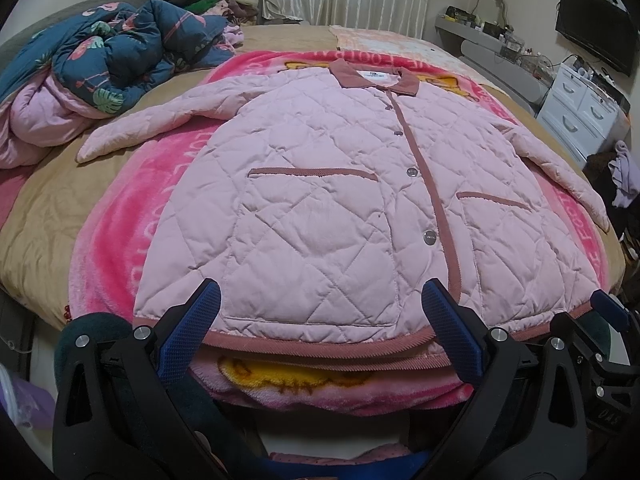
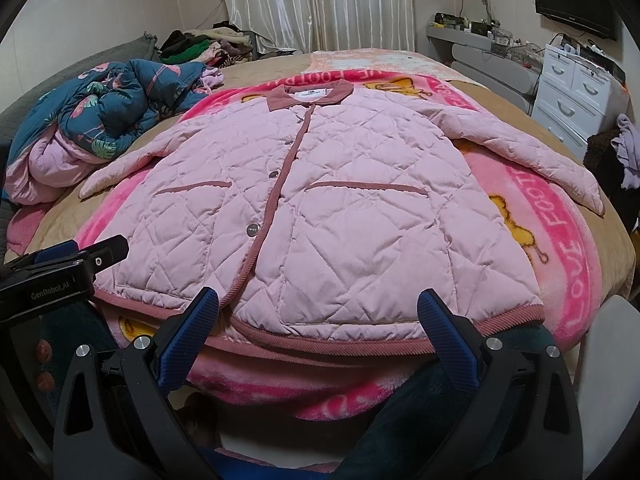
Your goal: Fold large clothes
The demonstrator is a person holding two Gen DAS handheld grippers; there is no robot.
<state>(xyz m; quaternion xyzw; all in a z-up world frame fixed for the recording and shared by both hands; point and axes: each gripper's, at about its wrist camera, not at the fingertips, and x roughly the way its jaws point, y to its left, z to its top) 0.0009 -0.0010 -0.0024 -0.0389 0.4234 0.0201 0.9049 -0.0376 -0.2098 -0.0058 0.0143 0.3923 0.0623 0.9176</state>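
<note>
Just beyond both wide-open, empty tools, left (image 1: pixel 320 300) and right (image 2: pixel 318 306), apparently untouched: pink quilted jacket (image 1: pixel 340 200), flat on blanket (image 1: pixel 120 216).

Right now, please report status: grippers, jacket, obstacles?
Left gripper open, right gripper open, both at hem. Pink quilted jacket flat, unfolded, sleeves spread. Rumpled duvet clear of jacket.

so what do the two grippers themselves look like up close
The left gripper and the right gripper match: black angular plastic arms with silver round screws, and blue fingers with a fine textured grip surface. In the right wrist view the left unit's black body reads "GenRobot.AI" in pale lettering. No cables show.
</note>
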